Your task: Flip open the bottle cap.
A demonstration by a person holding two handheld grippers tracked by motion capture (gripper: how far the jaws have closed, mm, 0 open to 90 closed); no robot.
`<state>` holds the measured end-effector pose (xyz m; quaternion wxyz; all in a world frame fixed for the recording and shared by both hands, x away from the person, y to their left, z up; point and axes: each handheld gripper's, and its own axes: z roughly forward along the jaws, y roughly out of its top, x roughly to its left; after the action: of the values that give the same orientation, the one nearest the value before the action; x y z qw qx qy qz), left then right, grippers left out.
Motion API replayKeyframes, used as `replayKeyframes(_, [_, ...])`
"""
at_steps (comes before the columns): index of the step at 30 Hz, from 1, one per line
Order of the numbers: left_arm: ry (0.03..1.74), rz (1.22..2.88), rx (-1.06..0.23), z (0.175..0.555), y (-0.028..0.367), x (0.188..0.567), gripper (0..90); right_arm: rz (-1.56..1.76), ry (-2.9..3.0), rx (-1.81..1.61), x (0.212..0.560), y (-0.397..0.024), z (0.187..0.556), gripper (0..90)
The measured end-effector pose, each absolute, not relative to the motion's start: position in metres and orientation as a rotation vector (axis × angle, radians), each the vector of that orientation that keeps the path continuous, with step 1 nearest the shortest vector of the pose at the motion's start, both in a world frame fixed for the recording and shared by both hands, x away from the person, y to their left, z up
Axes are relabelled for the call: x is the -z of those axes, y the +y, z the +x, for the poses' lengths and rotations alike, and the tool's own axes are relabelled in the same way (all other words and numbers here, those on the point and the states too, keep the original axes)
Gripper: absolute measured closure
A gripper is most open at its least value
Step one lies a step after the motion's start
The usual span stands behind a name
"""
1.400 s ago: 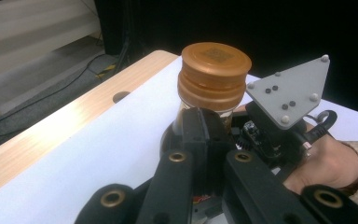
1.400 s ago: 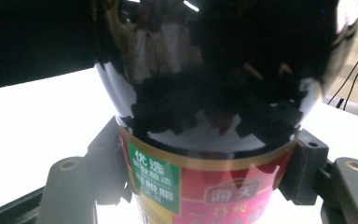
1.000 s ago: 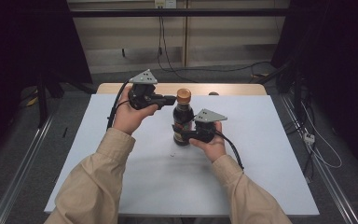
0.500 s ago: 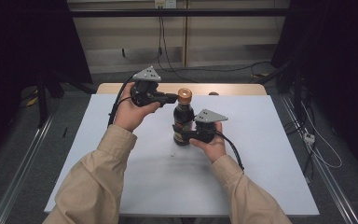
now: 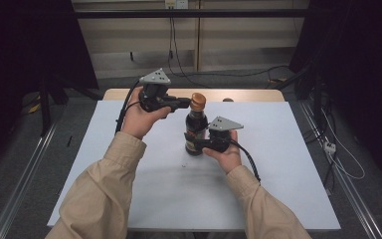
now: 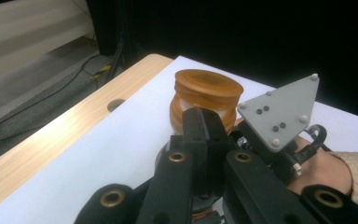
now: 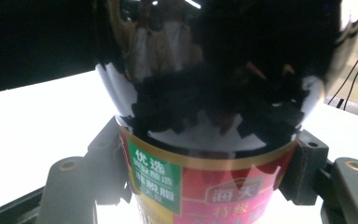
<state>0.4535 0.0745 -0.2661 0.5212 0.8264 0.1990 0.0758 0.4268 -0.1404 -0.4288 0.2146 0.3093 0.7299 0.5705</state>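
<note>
Two hand-held grippers are in play, and neither shows a shift against the pictures from the preceding second: the scene is static, so the work stands at a hold-and-engage stage rather than mid-travel. The dark glass sauce bottle with the red and green label (image 5: 195,130) stands upright near the middle of the white counter (image 5: 278,149), toward its far edge. The right gripper (image 5: 194,144) clamps the bottle low on its body; in the right gripper view its fingers (image 7: 107,154) press against both sides of the label band, and the bottle (image 7: 214,70) rises between them. This grip serves as the anchor. The left gripper (image 5: 181,103) is held level at the height of the round amber plastic cap (image 5: 197,101), with its tip at the cap's left side. In the left gripper view its fingers (image 6: 203,121) lie closed against each other with nothing between them, and the cap (image 6: 208,86) sits directly beyond the tip; contact cannot be confirmed. Since the left fingers are not around the cap, a twist is not yet set up. The likely next action is either a push against the cap edge or a reopening to seize it. Keep the right clamp firm: a sideways load at the top could tip the bottle.
</note>
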Motion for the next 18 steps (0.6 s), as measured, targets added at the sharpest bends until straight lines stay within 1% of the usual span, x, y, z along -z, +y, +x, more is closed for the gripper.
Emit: replayKeyframes(18, [0.459,1.972,-0.195,0.4535,0.0696,0.2599,90.0,0.847,2.024,-1.569,0.4289,-0.1387,0.4266,30.6])
